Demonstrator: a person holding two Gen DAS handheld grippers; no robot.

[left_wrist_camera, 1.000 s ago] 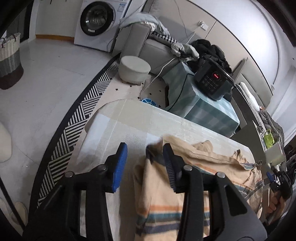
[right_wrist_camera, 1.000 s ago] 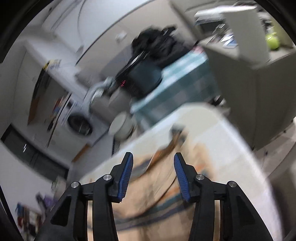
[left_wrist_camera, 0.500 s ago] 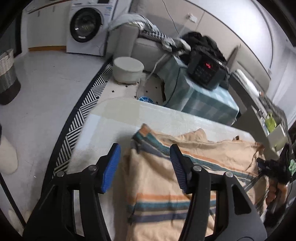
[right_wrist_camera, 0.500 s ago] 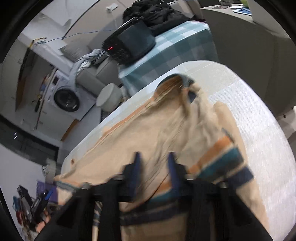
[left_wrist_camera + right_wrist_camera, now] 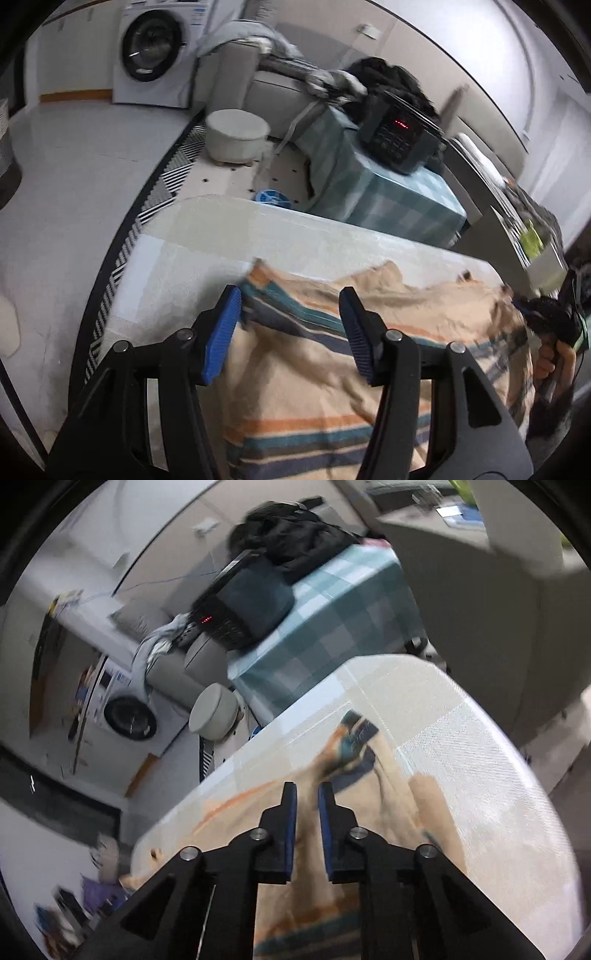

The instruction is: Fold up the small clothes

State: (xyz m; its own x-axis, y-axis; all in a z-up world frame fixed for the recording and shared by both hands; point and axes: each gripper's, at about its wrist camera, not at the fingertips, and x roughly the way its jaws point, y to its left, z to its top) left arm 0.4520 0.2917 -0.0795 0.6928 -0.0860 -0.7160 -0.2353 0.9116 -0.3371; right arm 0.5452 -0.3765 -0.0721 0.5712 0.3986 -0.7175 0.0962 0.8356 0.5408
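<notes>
A small beige shirt with orange, teal and navy stripes (image 5: 325,373) lies spread on the white table (image 5: 207,236). My left gripper (image 5: 290,332) is open, its blue pads straddling the shirt's left striped edge just above the cloth. My right gripper (image 5: 307,805) has its jaws nearly closed with a narrow gap, low over the shirt (image 5: 402,812); whether cloth is pinched is unclear. The right gripper also shows at the far right of the left wrist view (image 5: 546,321), at the shirt's right edge.
A teal checked box (image 5: 373,184) with a black appliance (image 5: 395,140) stands beyond the table. A round grey stool (image 5: 236,136), a sofa, a washing machine (image 5: 155,51) and a striped rug (image 5: 147,199) lie to the left. A grey cabinet (image 5: 480,590) stands at the right.
My right gripper went from open to nearly closed over the shirt. The shirt has been spread wider across the table. My left gripper opened wider and drew back a little.
</notes>
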